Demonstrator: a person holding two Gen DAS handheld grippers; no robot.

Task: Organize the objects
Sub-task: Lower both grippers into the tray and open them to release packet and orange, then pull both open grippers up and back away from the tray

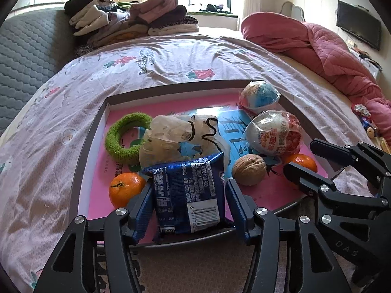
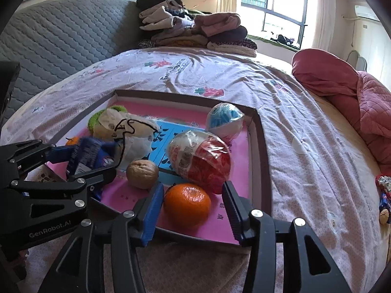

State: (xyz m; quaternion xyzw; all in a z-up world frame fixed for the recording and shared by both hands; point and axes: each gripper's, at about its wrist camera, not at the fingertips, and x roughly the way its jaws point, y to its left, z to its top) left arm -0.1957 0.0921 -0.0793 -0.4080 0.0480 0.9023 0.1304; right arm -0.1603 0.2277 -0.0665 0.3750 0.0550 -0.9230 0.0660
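Resting in the tray [image 1: 97, 131] on the bed: blue packet [image 1: 188, 195] between the parted left claw [image 1: 188, 210], near end hidden; orange [image 2: 187, 204] between the parted right claw [image 2: 193, 210], untouched.

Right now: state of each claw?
Left claw: open, blue snack packet between its fingers, not gripped.
Right claw: open around the orange, not gripping.

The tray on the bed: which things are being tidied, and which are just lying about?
Being tidied: tray, blue snack packet, two oranges, walnut, two wrapped toy eggs, green ring, plastic bag.

Lying about: folded clothes, pink quilt, television.
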